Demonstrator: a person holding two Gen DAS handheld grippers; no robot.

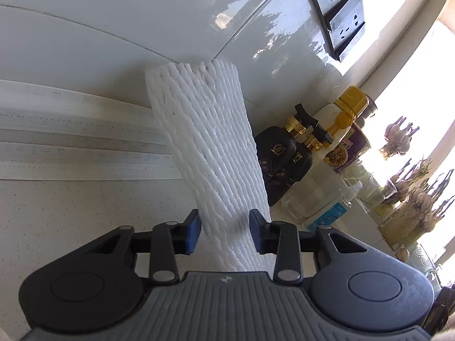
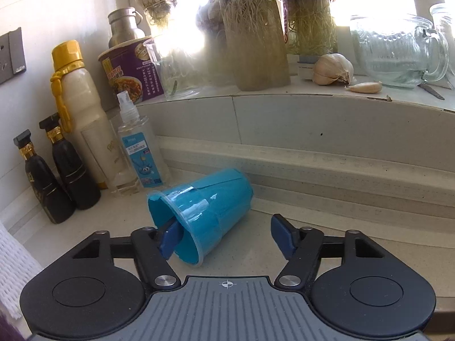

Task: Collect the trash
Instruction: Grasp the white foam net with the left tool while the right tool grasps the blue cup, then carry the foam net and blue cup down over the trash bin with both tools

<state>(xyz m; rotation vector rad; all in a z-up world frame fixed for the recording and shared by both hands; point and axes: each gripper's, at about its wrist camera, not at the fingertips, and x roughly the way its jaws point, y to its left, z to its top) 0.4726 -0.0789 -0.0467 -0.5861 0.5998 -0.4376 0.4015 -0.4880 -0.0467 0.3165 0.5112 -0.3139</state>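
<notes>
A white foam net sleeve (image 1: 210, 147) stands up between the fingers of my left gripper (image 1: 225, 234), which is shut on its lower end and holds it above the counter. Its edge also shows at the left of the right wrist view (image 2: 11, 261). A blue plastic cup (image 2: 203, 213) lies on its side on the counter, mouth towards me. My right gripper (image 2: 227, 237) is open. Its left finger (image 2: 170, 236) reaches into the cup's mouth and its right finger (image 2: 281, 234) is outside, to the right of the cup.
Two dark sauce bottles (image 2: 54, 182), a cream bottle with a yellow cap (image 2: 82, 119) and a clear spray bottle (image 2: 139, 142) stand left of the cup. On the sill are an instant noodle cup (image 2: 133, 71), garlic jars (image 2: 253, 42), loose garlic (image 2: 332, 69) and a glass jug (image 2: 398, 51). Wall sockets (image 1: 338, 11) are above.
</notes>
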